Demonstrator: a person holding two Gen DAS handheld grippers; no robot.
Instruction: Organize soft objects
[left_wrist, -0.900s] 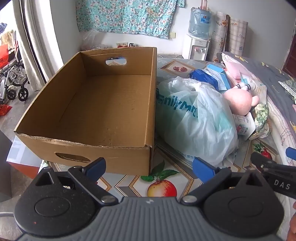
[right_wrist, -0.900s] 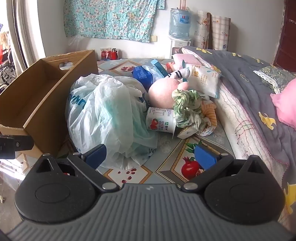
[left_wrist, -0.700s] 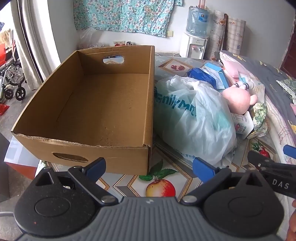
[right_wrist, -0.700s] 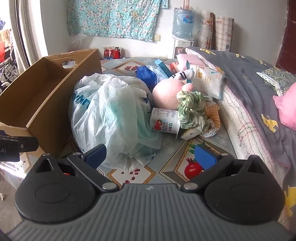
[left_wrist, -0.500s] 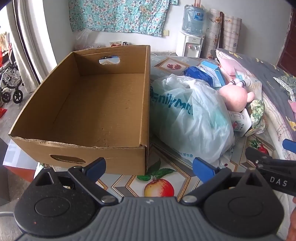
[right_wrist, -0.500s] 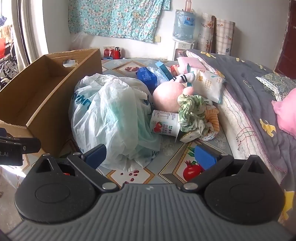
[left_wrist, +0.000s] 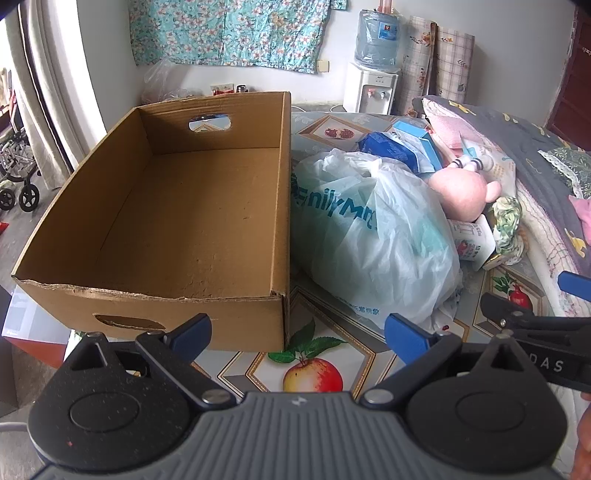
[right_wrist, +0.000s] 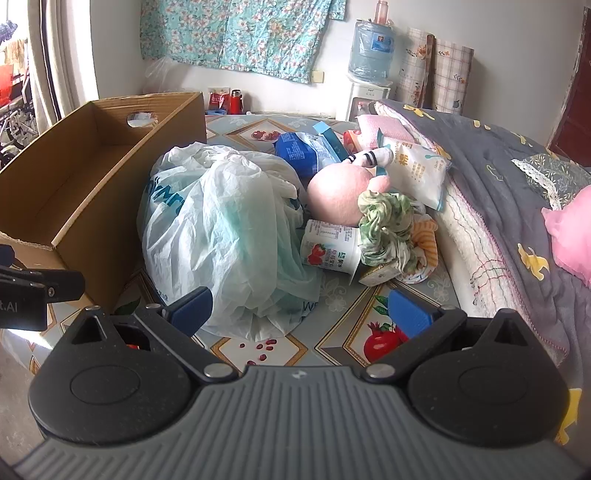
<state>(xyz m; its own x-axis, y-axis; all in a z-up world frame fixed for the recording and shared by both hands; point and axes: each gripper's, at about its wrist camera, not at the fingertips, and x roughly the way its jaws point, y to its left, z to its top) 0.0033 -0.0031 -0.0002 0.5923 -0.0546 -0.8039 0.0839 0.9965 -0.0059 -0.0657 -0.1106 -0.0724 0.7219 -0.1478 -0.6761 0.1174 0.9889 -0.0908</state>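
An empty cardboard box (left_wrist: 192, 206) (right_wrist: 74, 192) stands on the fruit-patterned mat. Right of it lies a pale plastic bag (left_wrist: 373, 236) (right_wrist: 221, 229), stuffed full. Behind the bag sit a pink plush toy (left_wrist: 461, 192) (right_wrist: 340, 195), a green-white scrunched cloth (right_wrist: 388, 225), a strawberry carton (right_wrist: 328, 247), a blue packet (right_wrist: 295, 151) and a white packet (right_wrist: 417, 170). My left gripper (left_wrist: 297, 334) hovers open near the box's front corner, nothing between its fingers. My right gripper (right_wrist: 299, 310) is open too, just short of the bag.
A grey quilt (right_wrist: 517, 177) with a pink item (right_wrist: 569, 236) on it fills the right side. A water dispenser (left_wrist: 373, 74) and rolled mats (right_wrist: 443, 77) stand against the far wall. A wheelchair (left_wrist: 14, 173) is at far left, beyond the curtain.
Both grippers have drawn back and risen a little, so the box, bag and toys look slightly smaller and farther. Nothing on the mat has moved, and both jaws stayed wide.
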